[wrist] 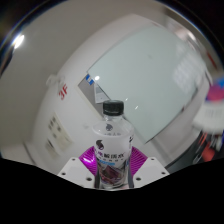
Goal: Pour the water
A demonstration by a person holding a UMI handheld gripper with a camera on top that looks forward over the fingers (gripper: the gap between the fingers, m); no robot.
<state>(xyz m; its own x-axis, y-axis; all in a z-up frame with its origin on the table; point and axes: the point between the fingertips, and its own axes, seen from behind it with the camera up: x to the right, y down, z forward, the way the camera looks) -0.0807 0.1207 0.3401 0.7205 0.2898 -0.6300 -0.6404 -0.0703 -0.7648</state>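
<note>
A clear plastic water bottle (111, 145) with a black cap and a white and purple label stands upright between my fingers. My gripper (111, 172) is shut on the bottle, with the magenta pads (90, 158) pressed against the label on both sides. The bottle looks lifted, with a wall and a window behind it rather than a table. No cup or other vessel shows.
A large tilted window or glass panel (150, 75) fills the background beyond the bottle. A white wall or board with small marks (55, 120) lies to the left. Dark cluttered shapes (205, 135) sit to the right.
</note>
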